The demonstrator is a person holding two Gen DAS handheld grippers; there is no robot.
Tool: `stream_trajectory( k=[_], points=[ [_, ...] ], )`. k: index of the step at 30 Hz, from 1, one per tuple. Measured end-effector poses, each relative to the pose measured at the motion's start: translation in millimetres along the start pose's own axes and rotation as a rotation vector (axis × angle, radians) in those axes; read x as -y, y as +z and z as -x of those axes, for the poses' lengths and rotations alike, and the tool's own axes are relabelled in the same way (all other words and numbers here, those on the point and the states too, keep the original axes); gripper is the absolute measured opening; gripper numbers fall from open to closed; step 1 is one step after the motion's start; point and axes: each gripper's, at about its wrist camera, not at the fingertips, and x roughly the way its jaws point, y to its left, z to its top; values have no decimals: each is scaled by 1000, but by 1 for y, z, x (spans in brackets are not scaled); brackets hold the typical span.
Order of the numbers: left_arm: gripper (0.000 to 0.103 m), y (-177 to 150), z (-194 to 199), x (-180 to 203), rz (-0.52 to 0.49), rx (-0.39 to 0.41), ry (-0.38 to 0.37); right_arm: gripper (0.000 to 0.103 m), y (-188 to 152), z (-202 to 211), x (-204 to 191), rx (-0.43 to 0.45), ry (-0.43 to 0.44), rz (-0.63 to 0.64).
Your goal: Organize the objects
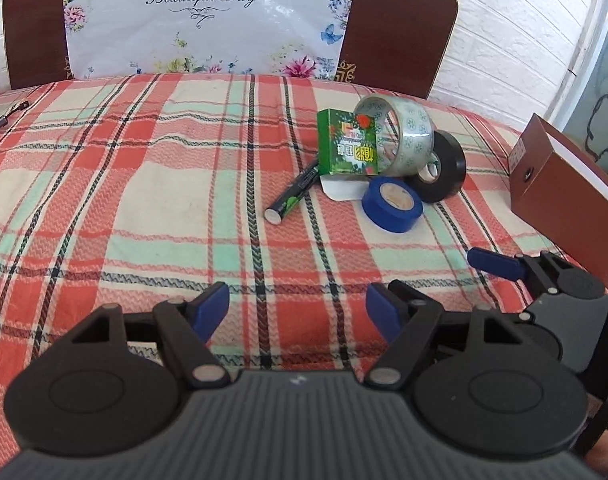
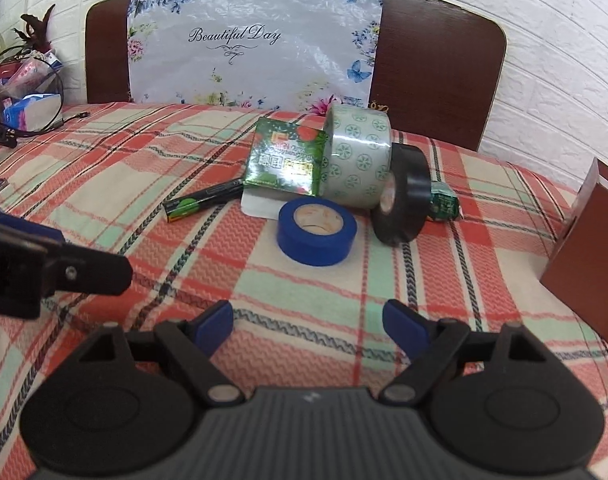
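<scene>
On the plaid tablecloth (image 1: 144, 184) lies a cluster: a green box (image 1: 346, 144) (image 2: 286, 160), a clear patterned tape roll (image 1: 404, 132) (image 2: 358, 156), a black tape roll (image 1: 444, 168) (image 2: 406, 200), a blue tape roll (image 1: 392, 204) (image 2: 316, 232) and a green-black battery (image 1: 290, 200) (image 2: 202, 202). A small green packet (image 2: 444, 202) lies behind the black roll. My left gripper (image 1: 298, 310) is open and empty, short of the cluster. My right gripper (image 2: 308, 322) is open and empty, in front of the blue roll; it also shows in the left wrist view (image 1: 500, 266).
A brown box (image 1: 560, 184) (image 2: 588, 248) stands at the table's right edge. A chair back with a floral plastic cover (image 1: 208, 20) (image 2: 256, 44) stands behind the table. Cables, packets and a plant (image 2: 28, 76) sit at the far left.
</scene>
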Motion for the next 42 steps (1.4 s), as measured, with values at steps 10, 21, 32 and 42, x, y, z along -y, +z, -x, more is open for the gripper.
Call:
stream_trajectory(
  k=[10, 21, 32, 42],
  points=[
    [77, 0, 2, -15, 56, -13, 43, 85, 6, -3, -21, 28, 65, 59],
    [77, 1, -1, -23, 73, -18, 49, 85, 14, -15, -28, 22, 90, 53],
    [76, 22, -3, -44, 69, 38, 66, 84, 18, -22, -28, 23, 98, 59],
    [67, 68, -47, -26, -45, 17, -115, 80, 38, -40, -55, 57, 207, 86]
  ],
)
